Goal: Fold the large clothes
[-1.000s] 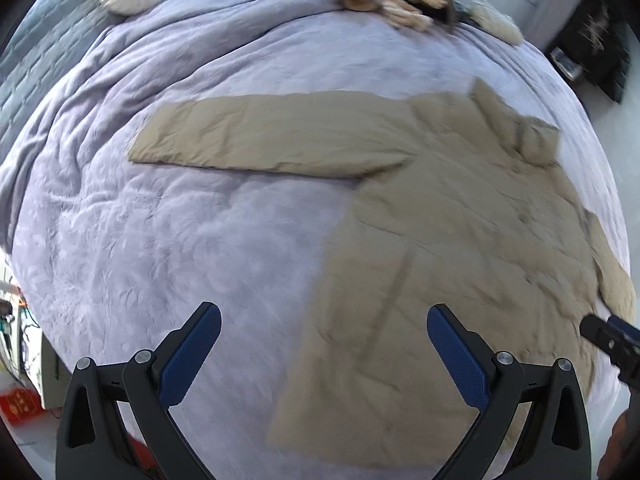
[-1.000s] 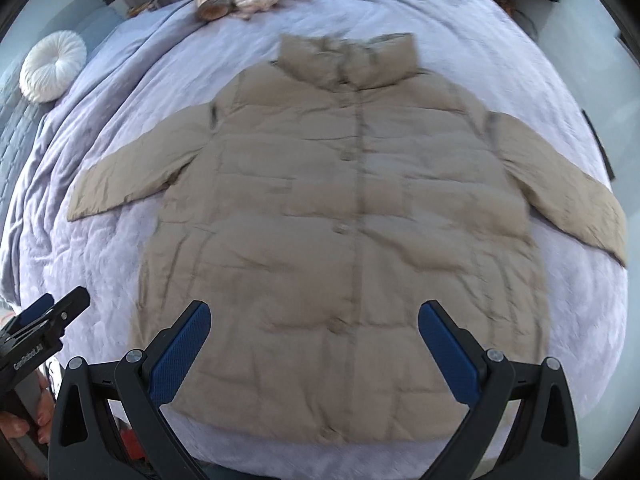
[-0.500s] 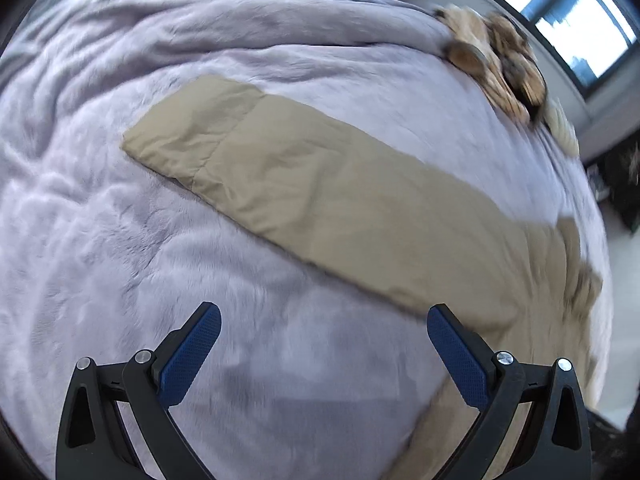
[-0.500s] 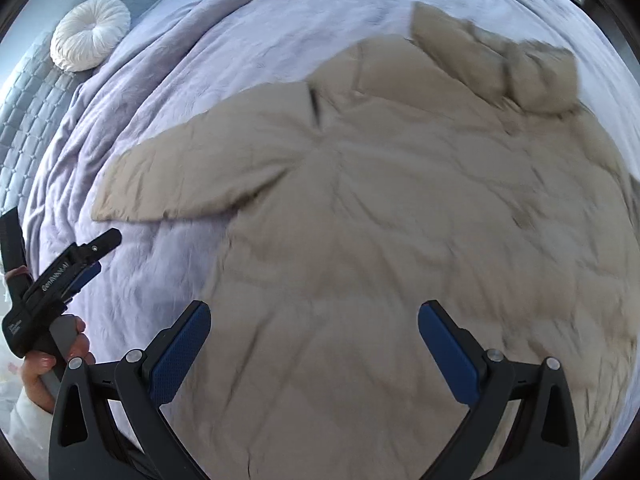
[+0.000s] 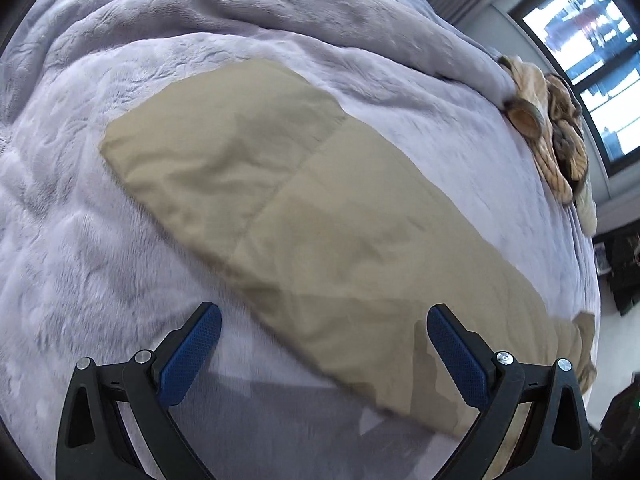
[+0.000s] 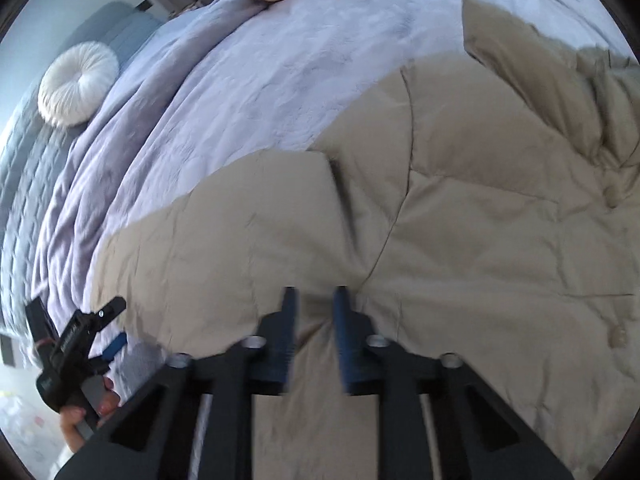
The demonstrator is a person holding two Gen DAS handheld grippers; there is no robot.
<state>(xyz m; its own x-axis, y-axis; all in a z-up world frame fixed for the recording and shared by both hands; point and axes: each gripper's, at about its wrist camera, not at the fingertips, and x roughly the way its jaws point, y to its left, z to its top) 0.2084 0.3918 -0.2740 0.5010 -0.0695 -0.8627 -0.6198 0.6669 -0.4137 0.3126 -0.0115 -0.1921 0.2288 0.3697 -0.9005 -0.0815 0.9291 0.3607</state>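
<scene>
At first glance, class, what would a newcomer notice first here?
A big tan coat spread flat on a lilac blanket. The right gripper has just closed, pinching a fold of it near the armpit. The left gripper hangs open over the sleeve.

No legible text or labels

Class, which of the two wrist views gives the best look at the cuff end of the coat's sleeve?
The left wrist view: the whole sleeve lies unobstructed on the blanket, cuff end in full sight. In the right wrist view the cuff end is barely visible behind the left gripper.
</scene>
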